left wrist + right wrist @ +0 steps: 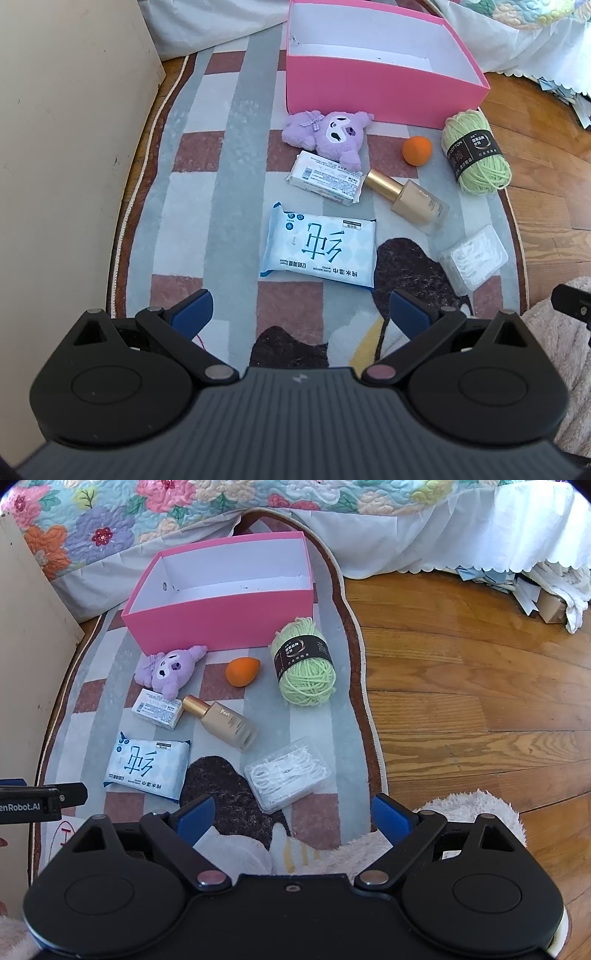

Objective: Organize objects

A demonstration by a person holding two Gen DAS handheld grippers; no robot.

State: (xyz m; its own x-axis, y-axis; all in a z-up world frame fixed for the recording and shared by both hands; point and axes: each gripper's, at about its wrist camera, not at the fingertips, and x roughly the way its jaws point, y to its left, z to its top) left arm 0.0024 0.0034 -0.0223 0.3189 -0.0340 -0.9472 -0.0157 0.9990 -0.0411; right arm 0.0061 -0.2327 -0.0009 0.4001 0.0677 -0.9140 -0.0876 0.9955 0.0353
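Observation:
An empty pink box [380, 92] [221, 627] stands at the far end of a rug. In front of it lie a purple plush [328, 134] [168, 668], an orange sponge [416, 150] [242, 671], green yarn [476, 151] [304, 662], a white packet [325, 177] [157, 709], a foundation bottle [406, 195] [223, 722], a wet wipes pack [319, 249] [147, 766] and a clear floss box [474, 256] [286, 771]. My left gripper [301, 314] is open and empty just short of the wipes. My right gripper [293, 819] is open and empty just short of the floss box.
The patterned rug [207, 192] [343, 716] lies on a wooden floor [480, 686]. A cream cabinet side [62, 166] stands at the left. A bed with a floral quilt [221, 502] runs along the back. A fluffy white mat [476, 812] lies near right.

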